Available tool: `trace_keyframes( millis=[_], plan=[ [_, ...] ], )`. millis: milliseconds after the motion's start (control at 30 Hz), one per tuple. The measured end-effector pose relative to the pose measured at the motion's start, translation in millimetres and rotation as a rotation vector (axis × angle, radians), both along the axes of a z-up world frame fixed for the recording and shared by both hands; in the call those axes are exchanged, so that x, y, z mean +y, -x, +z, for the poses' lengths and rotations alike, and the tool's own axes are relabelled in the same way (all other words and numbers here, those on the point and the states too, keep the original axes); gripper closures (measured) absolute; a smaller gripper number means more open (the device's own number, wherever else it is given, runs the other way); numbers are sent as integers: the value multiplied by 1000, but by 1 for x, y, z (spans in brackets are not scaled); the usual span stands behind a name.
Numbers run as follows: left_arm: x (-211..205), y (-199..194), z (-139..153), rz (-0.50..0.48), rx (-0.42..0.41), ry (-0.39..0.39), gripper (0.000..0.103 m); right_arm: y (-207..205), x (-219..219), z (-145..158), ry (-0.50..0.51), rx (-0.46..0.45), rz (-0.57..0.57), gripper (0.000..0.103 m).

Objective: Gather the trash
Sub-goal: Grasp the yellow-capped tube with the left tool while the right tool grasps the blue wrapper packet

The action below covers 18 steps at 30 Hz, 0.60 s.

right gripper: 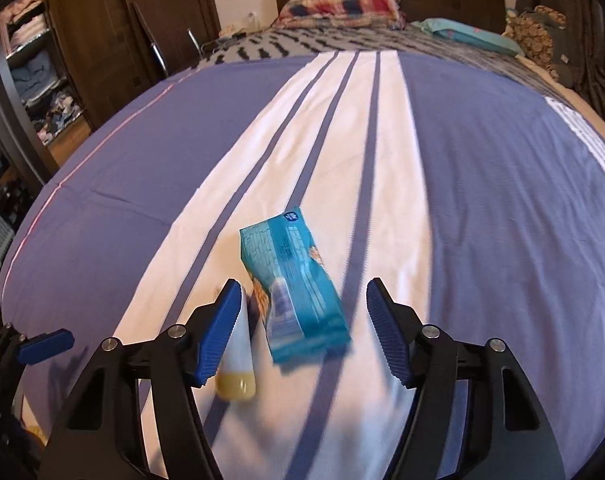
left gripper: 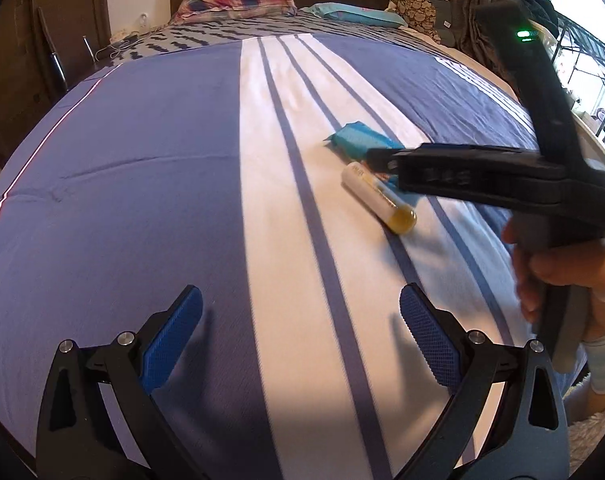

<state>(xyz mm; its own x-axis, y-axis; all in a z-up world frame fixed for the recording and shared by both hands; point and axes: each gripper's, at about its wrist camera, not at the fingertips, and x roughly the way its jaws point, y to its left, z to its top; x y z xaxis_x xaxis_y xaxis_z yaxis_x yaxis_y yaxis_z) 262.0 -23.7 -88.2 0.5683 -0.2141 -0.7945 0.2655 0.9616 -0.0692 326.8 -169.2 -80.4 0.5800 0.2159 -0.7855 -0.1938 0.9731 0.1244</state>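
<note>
Packet (right gripper: 298,288) on bedspread (right gripper: 502,200) between parted right claw (right gripper: 302,328) pads, untouched; tube (right gripper: 238,364) beside left pad.

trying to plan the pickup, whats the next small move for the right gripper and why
Probably ease the right gripper down and close on the blue packet. The packet lies on the bed between the open jaws, untouched, and the small bottle lies just beside the left finger.

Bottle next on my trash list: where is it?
The bottle lies on the bed's white stripe, just left of the teal packet, beside the right tongs' left finger in the right view.
</note>
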Motion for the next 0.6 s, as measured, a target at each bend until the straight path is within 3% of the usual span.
trace_keyframes(
  millis=[100,200,433,600],
  plan=[
    [-3,-7,-1,-2,6,7,9,-8,3,-7,15,22,4,57],
    [-7,-14,-3,-5,14,19,9,-9,0,-6,9,16,8,63],
    [-27,-34,2,-27,11,59,11,0,-37,14,16,-50,-54,65],
    [-47,-46,2,-44,23,81,23,8,-69,21,19,-73,-98,65]
  ],
)
